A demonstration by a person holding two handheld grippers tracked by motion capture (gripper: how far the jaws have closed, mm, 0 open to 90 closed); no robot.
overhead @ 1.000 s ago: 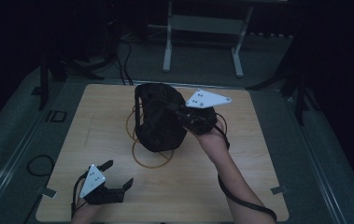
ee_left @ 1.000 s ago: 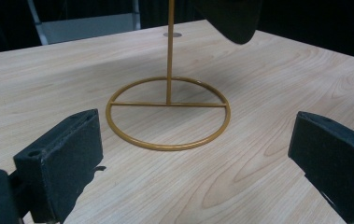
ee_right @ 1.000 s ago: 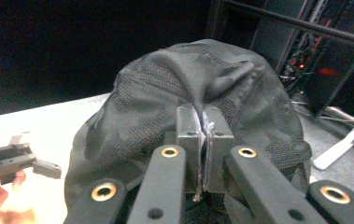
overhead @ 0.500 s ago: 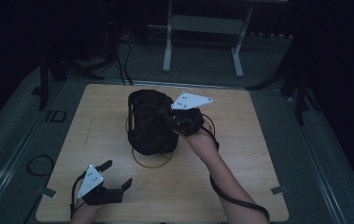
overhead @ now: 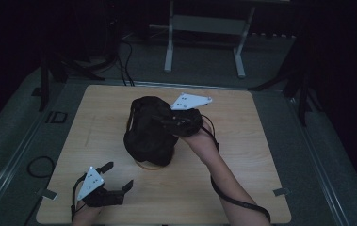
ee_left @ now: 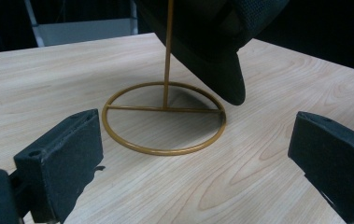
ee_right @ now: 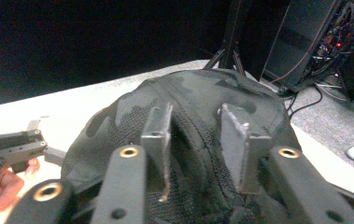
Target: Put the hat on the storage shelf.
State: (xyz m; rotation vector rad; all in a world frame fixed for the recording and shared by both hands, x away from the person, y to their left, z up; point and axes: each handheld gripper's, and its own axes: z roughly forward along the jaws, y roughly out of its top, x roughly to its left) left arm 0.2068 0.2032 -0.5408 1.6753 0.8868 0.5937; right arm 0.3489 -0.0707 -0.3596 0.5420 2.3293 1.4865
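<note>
Black cap (overhead: 149, 134) shifted left on gold stand (ee_left: 165, 116) — right hand-held gripper (overhead: 169, 120) just opening, jaws straddling its crown

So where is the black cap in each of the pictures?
High view: the black cap is mid-table on the gold stand, under the right gripper.
Left gripper view: top centre, its brim hanging beside the stand's rod.
Right gripper view: centre, behind the parted jaws, which have just been opening.
Shared landmark: the left gripper, at that view's left edge.
</note>
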